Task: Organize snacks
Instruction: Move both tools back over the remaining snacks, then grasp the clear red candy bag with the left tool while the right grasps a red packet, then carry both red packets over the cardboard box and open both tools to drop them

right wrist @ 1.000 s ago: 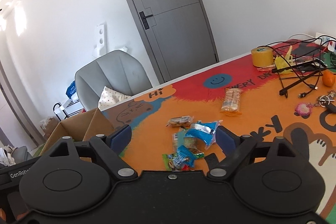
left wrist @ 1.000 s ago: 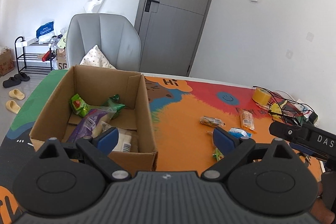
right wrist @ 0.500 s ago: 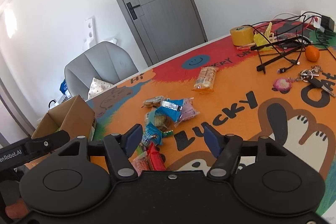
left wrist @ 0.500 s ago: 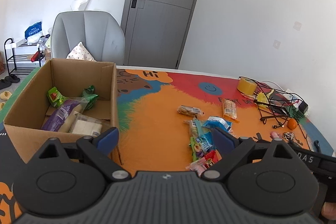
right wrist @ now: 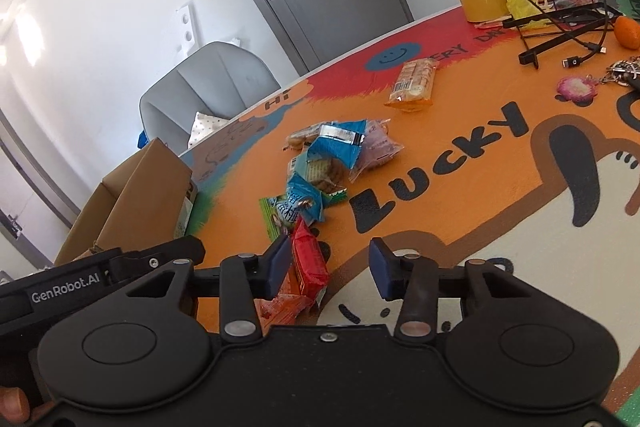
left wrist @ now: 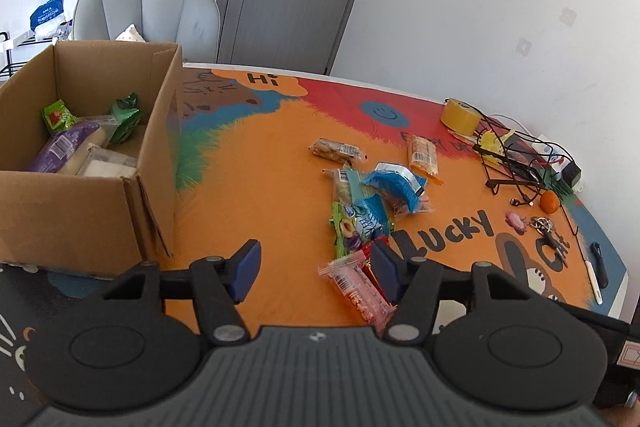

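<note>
A pile of snack packets [left wrist: 372, 199] lies mid-table, also in the right wrist view [right wrist: 328, 163]. A cardboard box [left wrist: 88, 195] at the left holds several packets [left wrist: 72, 143]. My left gripper [left wrist: 316, 269] is open and empty, with a pink packet [left wrist: 356, 287] between its fingers on the table. My right gripper [right wrist: 330, 267] is open and empty; a red packet [right wrist: 308, 259] lies by its left finger. An orange cracker packet [right wrist: 414, 85] lies apart from the pile.
A tape roll [left wrist: 460, 113], a wire stand with cables [left wrist: 516, 159], a small orange [left wrist: 549, 202] and keys [left wrist: 548, 231] crowd the table's right end. A grey chair [left wrist: 148, 3] stands behind the box. The table edge [left wrist: 624, 291] is at the right.
Both grippers have moved down and toward the snack pile. The left view has swung right, away from the box. The right gripper now sits low over the red packet.
</note>
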Tool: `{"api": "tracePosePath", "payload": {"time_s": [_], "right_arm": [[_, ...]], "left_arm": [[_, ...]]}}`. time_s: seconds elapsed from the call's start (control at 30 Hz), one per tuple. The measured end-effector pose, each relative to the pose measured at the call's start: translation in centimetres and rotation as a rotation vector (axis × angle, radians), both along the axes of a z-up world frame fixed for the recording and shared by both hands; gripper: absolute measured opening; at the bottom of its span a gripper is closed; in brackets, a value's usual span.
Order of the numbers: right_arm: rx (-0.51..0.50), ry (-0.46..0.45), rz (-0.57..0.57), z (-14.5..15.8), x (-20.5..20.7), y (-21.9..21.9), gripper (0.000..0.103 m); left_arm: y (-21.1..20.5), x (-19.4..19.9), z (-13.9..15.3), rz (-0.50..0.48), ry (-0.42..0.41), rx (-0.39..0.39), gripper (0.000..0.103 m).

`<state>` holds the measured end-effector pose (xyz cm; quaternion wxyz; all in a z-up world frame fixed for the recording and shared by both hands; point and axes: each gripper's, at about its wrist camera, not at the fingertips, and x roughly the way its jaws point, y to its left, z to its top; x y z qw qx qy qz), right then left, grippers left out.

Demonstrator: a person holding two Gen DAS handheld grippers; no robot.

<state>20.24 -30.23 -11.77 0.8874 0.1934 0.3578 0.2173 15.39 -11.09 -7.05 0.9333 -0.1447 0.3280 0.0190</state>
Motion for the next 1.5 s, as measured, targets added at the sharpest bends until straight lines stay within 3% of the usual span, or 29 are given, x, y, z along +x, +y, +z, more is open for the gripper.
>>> {"api": "tracePosePath", "payload": {"time_s": [0.17,0.3,0.93,0.97,1.03,1.1,1.17,1.33,1.4,1.5], "right_arm": [[-0.034,0.012,0.027,-0.8,0.4,1.4,0.036],[-0.036,0.020,0.043,-1.7,0.6,1.8,0.019],[-0.065,0.003,-0.068,-1.3,0.3,-2.0,0.018],[-0.067,0.003,-0.064,-1.3,0.3,-1.9,0.020],[-0.078,-0.002,-0.067,-1.3,0.4,-1.7,0.023],[-0.095,-0.008,-0.072,-1.4,0.5,-1.4,0.025],[-0.088,-0.008,-0.066,-1.5,0.6,-1.2,0.030],[-0.135,-0.036,-0.071,-1.5,0.8,-0.2,0.030],[-0.158,-0.043,-0.075,-1.5,0.7,0.1,0.019],[-0.126,-0.029,-0.073,-1.3,0.8,0.1,0.018]], "left_arm": [[0.2,0.7,-1.1,0.006,0.030,-0.019,0.056],[0.2,1.2,-1.8,0.004,0.048,-0.029,0.056],[-3.7,2.7,-3.9,-0.065,0.084,0.010,0.055],[-3.8,2.6,-3.9,-0.068,0.082,0.020,0.054],[-3.9,2.5,-4.0,-0.063,0.081,0.046,0.040],[-3.6,2.5,-4.0,-0.072,0.085,0.060,0.020],[-3.1,2.4,-4.0,-0.083,0.085,0.059,0.020],[-1.9,2.0,-3.7,-0.061,0.081,0.046,0.018],[-1.4,1.8,-3.3,-0.053,0.067,0.044,0.018],[-0.9,1.3,-2.3,-0.042,0.038,0.043,0.018]]}}
